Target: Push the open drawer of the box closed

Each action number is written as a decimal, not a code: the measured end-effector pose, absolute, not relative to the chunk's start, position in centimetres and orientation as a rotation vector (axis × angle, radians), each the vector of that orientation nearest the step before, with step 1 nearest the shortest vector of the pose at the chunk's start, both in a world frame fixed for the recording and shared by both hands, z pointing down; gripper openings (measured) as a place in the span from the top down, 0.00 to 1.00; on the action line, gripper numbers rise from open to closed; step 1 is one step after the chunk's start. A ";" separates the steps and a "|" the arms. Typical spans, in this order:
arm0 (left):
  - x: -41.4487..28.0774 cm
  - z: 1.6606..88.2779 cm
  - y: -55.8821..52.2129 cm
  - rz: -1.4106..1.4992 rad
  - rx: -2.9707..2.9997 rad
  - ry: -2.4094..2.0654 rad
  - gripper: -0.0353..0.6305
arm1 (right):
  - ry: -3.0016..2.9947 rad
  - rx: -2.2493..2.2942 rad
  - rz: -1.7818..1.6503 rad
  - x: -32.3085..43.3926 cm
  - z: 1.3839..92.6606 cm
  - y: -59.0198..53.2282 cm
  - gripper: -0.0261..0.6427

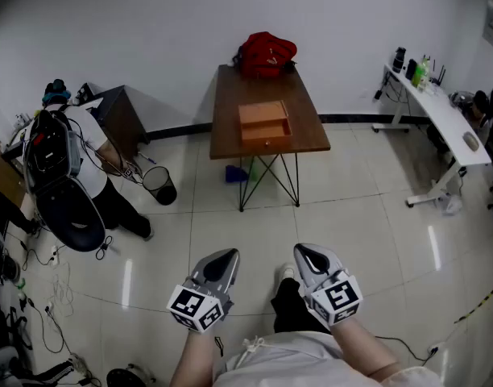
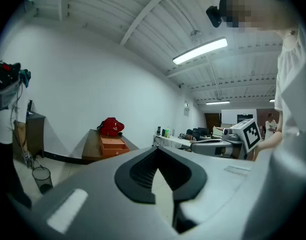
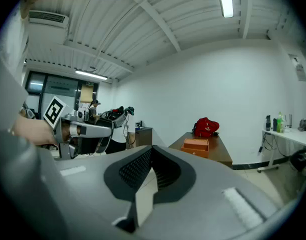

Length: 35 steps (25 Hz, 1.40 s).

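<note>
Left gripper (image 1: 221, 260) and right gripper (image 1: 311, 258): both closed on nothing, held low in front of me over the glossy tiled floor (image 1: 351, 232), well apart from the work. Task not started: the flat orange wooden box (image 1: 264, 115) sits mid-desk (image 1: 229, 95) (brown top, thin metal legs), its drawer (image 1: 267, 135) pulled out toward me. The whole approach and push remain.
</note>
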<state>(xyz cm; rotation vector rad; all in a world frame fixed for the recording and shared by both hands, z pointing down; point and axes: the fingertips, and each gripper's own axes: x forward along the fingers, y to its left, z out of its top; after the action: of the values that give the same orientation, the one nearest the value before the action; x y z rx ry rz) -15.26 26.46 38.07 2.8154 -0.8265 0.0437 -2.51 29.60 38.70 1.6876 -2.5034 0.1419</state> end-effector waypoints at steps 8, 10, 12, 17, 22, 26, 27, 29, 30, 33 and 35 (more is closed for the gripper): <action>-9.1 39.9 13.1 0.122 2.866 -0.846 0.94 | -2.509 1.674 0.170 3.0 41.0 15.2 0.95; -7.3 39.3 8.3 0.130 2.877 -0.868 0.94 | -2.516 1.663 0.164 5.0 40.7 10.3 0.95; -5.5 38.8 3.6 0.145 2.884 -0.880 0.94 | -2.513 1.664 0.137 7.3 39.5 5.2 0.95; -1.6 37.5 -5.7 0.130 2.878 -0.920 0.94 | -2.502 1.687 0.110 12.9 37.8 -5.3 0.95; 0.1 39.3 -12.1 0.165 2.828 -0.977 0.94 | -2.484 1.647 0.194 14.5 40.5 -11.4 0.95; 1.2 42.2 -15.1 0.203 2.780 -0.959 0.94 | -2.451 1.587 0.292 14.6 44.3 -14.0 0.95; 1.5 43.0 -15.9 0.214 2.763 -0.950 0.94 | -2.440 1.578 0.310 14.6 45.0 -14.7 0.95; 2.2 44.9 -17.4 0.243 2.721 -0.922 0.94 | -2.414 1.577 0.356 14.9 46.1 -16.0 0.95; 2.6 46.0 -18.0 0.261 2.698 -0.901 0.94 | -2.404 1.576 0.382 15.0 46.8 -16.5 0.95; 3.5 49.6 -19.4 0.327 2.635 -0.844 0.94 | -2.369 1.551 0.459 14.8 49.6 -18.0 0.95; 4.0 52.1 -20.2 0.372 2.597 -0.816 0.94 | -2.347 1.526 0.497 14.5 51.5 -18.9 0.95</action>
<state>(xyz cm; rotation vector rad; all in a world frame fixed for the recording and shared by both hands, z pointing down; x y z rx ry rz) 3.95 -20.25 52.06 2.5973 -0.8160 0.3721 14.50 -18.95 51.50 1.5258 -2.3472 0.4970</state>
